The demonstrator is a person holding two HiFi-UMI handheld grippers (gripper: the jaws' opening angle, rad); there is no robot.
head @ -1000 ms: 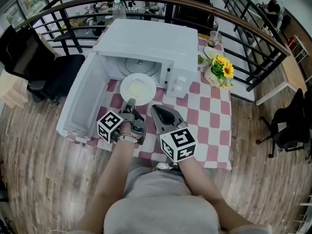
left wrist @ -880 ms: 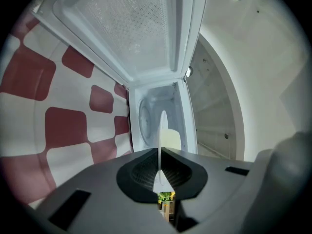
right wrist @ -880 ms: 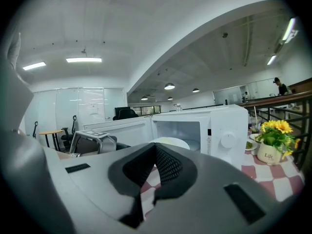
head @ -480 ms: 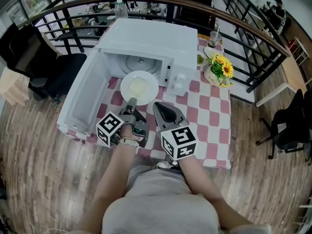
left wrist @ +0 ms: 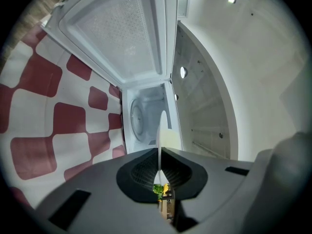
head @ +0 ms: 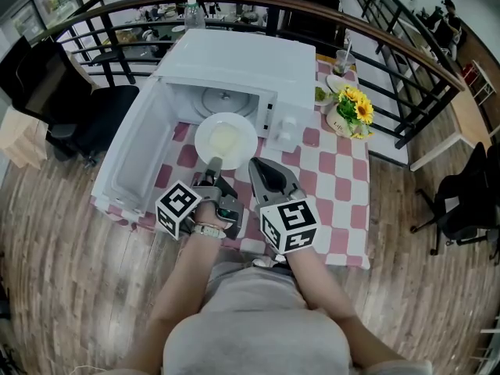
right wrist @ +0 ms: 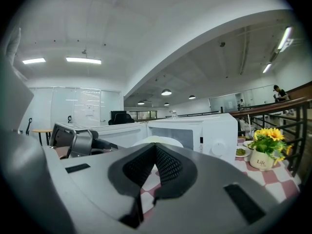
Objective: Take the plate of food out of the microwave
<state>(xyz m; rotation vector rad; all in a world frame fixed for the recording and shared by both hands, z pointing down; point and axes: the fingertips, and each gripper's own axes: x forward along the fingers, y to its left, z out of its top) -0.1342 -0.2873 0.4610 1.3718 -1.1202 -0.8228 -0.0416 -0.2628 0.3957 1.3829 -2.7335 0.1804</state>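
White plate (head: 225, 141) hangs at the microwave (head: 242, 65) mouth, rim pinched in our left tongs (head: 212, 164); right tongs (head: 256, 166) closed, empty; next we should lower it level onto the tabletop (head: 336, 198)

One microwave (head: 242, 61). One plate (head: 225, 141). Two grippers: left gripper (head: 212, 165), right gripper (head: 262, 169). Two marker cubes, one per gripper (head: 179, 208) (head: 288, 226). One checked tablecloth (head: 336, 186). One flower pot (head: 344, 122). One small dish of greens (head: 322, 94). One glass (head: 342, 62). One bottle (head: 191, 14) behind microwave. Two black office chairs: one at left (head: 86, 119), one at right (head: 461, 198).
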